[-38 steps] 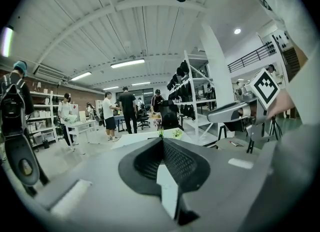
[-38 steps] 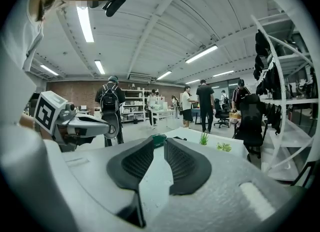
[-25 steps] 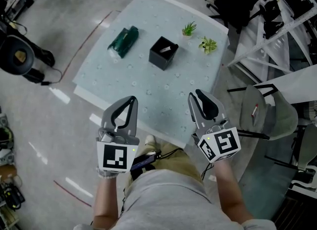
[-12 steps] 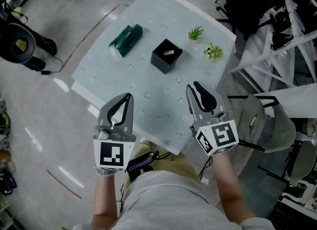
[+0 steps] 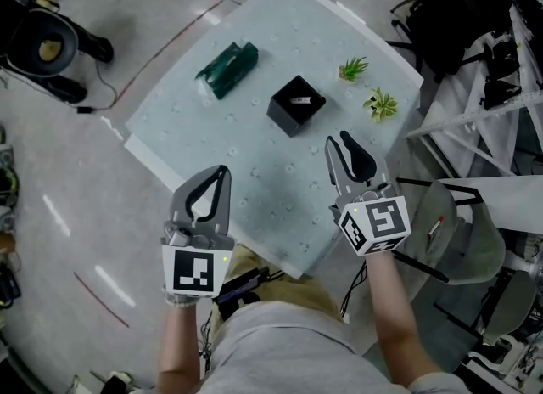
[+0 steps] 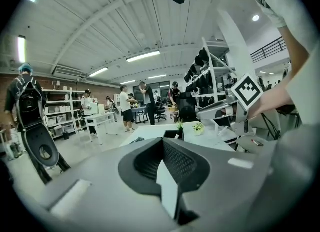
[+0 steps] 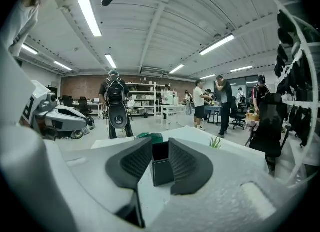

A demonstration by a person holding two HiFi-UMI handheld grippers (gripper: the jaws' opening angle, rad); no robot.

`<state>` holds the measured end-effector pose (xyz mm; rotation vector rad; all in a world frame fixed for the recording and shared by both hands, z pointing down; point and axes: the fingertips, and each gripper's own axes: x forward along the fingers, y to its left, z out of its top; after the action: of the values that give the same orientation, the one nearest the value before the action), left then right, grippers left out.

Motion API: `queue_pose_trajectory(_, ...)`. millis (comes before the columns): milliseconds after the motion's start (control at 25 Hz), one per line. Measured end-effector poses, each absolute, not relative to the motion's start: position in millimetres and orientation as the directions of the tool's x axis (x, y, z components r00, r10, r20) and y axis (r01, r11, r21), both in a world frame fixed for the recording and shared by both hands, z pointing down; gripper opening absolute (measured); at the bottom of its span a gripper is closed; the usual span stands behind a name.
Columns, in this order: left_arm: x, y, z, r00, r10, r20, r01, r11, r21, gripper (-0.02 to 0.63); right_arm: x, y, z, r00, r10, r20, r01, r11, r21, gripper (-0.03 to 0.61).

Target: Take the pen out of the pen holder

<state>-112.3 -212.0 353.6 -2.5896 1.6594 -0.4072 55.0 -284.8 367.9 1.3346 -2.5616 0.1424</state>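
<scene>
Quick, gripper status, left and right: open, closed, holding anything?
Left gripper: closed, holding nothing.
Right gripper: jaws apart and opening, nothing held; the pen holder sits ahead on the table, untouched.

The grey left tongs (image 6: pixel 163 143) stand closed, tips meeting; beyond them, a black square pen holder (image 6: pixel 173 134) on the pale tabletop (image 6: pixel 212 140).

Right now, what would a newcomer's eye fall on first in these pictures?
Two hand-held grippers with black-and-white marker cubes fill the head view's foreground: the left gripper shut, the right gripper with jaws opening, nothing between them. Beyond, the black pen holder stands midway on the table with the pen inside, a green pouch at its left, two small plants at its right.
</scene>
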Motion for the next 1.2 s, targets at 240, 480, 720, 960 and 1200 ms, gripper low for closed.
queue_pose_trajectory(240, -113, -221, 364, 0.369, -0.901, 0.23, -0.894, -0.411, -0.176, 0.014, 52, -311, 381, -0.558, -0.782, 0.278, -0.808, 0.588, 0.029, 0.104)
queue_pose_trajectory(480, -109, -227, 368, 0.367, -0.899, 0.24, -0.894, -0.412, -0.178, 0.014, 48, -337, 396, -0.56, -0.773, 0.298, -0.801, 0.597, 0.041, 0.112)
queue_pose_trajectory(720, -110, -231, 372, 0.341, -0.904, 0.259, -0.901, -0.393, -0.184, 0.014, 51, -358, 415, -0.55, -0.769, 0.325, -0.806, 0.591, 0.033, 0.117)
queue_pose_trajectory(960, -112, -231, 378, 0.319, -0.907, 0.276, -0.909, -0.375, -0.182, 0.014, 51, -376, 429, -0.541, -0.77, 0.338, -0.813, 0.581, 0.022, 0.118)
queue_pose_trajectory(1200, -114, -230, 383, 0.294, -0.91, 0.291, -0.92, -0.353, -0.173, 0.014, 45, -383, 440, -0.551, -0.756, 0.355, -0.803, 0.596, 0.022, 0.118)
